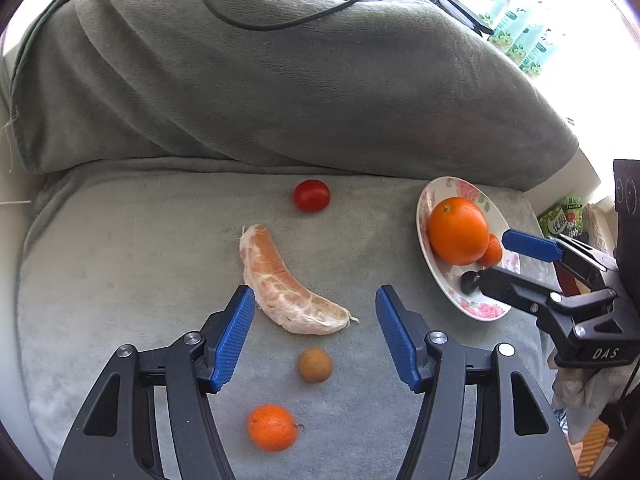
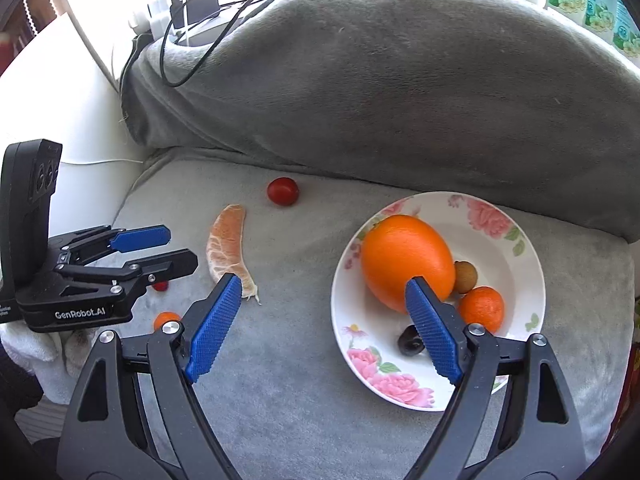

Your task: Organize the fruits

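Observation:
A floral plate on the grey blanket holds a large orange, a small mandarin, a brown longan and a dark fruit. On the blanket lie a peeled pomelo segment, a red tomato, a longan and a mandarin. My left gripper is open and empty, above the segment's near end. My right gripper is open and empty, its right finger over the plate. A small red fruit lies under the left gripper.
A big grey-covered cushion rises behind the fruit, with black cables across its top. Green packages stand at the far right. A white towel lies at the blanket's left edge.

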A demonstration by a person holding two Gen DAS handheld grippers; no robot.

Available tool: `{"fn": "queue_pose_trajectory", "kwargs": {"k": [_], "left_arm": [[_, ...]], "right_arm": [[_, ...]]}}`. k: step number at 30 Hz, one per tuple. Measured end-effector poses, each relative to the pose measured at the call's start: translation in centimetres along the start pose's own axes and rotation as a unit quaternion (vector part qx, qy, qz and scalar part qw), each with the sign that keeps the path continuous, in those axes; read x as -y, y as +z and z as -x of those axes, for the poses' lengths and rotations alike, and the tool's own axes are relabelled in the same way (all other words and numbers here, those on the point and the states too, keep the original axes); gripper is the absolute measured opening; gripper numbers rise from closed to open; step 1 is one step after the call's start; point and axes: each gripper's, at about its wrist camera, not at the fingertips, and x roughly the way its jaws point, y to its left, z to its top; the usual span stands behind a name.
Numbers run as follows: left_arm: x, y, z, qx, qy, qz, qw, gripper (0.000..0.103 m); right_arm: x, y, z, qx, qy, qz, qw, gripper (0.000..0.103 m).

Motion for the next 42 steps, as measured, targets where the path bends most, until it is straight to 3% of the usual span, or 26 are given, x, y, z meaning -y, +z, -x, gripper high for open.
{"fn": "queue_pose_trajectory", "kwargs": {"k": [4, 12, 20, 26, 42], "left_arm": [[-1.9, 0.4, -0.4, -0.004, -0.001, 0.019, 0.9998, 0.063], [-5.4, 1.1, -1.5, -0.028, -0.021, 0.059, 0.9976, 0.060], [-5.9, 2.0, -3.7, -0.064, -0.056, 0.075, 0.9935, 0.039], [-6.1, 2.3, -5.2, -0.086, -0.063, 0.094, 0.9898, 0.037], [-6.1, 2.1, -6.8, -0.099, -0.070, 0.121, 0.9852, 0.031]], "right_arm": [[-1.7, 0.0, -1.3, -0.016, 0.018, 0.022, 0.999, 0.085], [-4.7, -0.1, -4.7, -0.058, 0.049, 0.064, 0.995, 0.073], [-6.4, -0.1, -8.4, -0.096, 0.068, 0.074, 0.990, 0.054], [-7.5, -0.1, -10.3, -0.109, 0.063, 0.087, 0.988, 0.053], [-6.7, -0.2, -12.3, -0.116, 0.056, 0.080, 0.988, 0.050]]}}
